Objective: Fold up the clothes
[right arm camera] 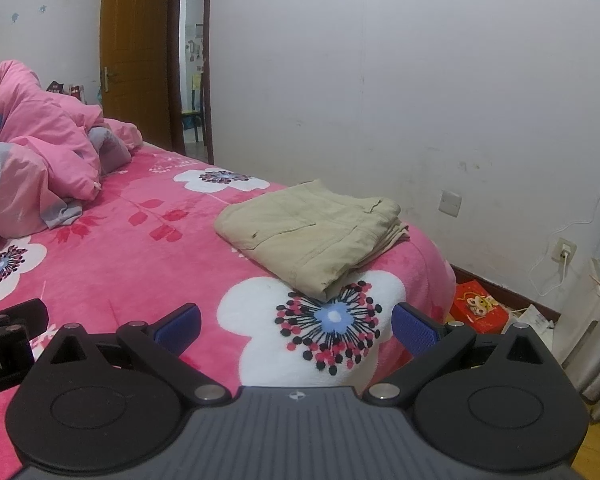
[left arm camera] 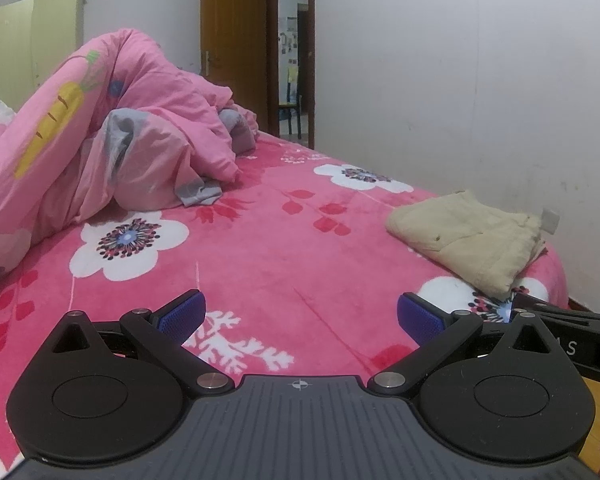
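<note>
Tongs first: the left tongs (left arm camera: 301, 316) hover with blue pads spread wide and empty over the pink floral blanket (left arm camera: 260, 248), and the right tongs (right arm camera: 296, 324) gape just as wide beside them, nothing gripped. Just beyond the right pair, folded khaki trousers (right arm camera: 316, 232) lie flat near the bed's right edge, apart from both tongs. Farther left, a rumpled pink quilt (left arm camera: 100, 140) is heaped, and beyond it a brown door (right arm camera: 134, 52) stands open.
</note>
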### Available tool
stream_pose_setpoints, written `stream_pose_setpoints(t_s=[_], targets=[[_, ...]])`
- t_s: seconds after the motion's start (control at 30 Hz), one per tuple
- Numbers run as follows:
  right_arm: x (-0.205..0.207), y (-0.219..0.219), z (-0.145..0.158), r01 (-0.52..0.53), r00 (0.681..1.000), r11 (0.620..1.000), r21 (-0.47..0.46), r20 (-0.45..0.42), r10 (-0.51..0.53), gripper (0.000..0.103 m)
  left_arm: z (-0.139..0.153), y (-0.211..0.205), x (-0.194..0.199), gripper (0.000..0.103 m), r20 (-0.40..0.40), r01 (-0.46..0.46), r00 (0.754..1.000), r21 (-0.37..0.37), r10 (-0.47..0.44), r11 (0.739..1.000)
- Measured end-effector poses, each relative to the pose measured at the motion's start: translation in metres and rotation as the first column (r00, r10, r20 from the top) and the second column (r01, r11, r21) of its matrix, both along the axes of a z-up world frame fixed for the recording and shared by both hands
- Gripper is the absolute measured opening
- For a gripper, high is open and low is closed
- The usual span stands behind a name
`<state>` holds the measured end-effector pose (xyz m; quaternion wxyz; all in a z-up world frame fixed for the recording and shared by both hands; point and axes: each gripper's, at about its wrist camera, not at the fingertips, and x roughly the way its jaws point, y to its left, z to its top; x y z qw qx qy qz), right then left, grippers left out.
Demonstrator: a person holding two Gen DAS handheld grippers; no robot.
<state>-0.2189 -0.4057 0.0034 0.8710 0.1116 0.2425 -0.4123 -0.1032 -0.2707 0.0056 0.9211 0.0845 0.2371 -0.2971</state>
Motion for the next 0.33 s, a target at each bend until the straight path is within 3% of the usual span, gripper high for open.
stream_pose_setpoints(t_s=[0.33], targets=[[0.0000, 0.0005, 0.0000, 0.003, 1.000, 1.000, 0.001, 0.000, -0.003, 0.103, 0.0004, 0.0013, 0.0005, 0.103, -0.001, 0.000, 1.000, -0.001, 0.000, 1.000]])
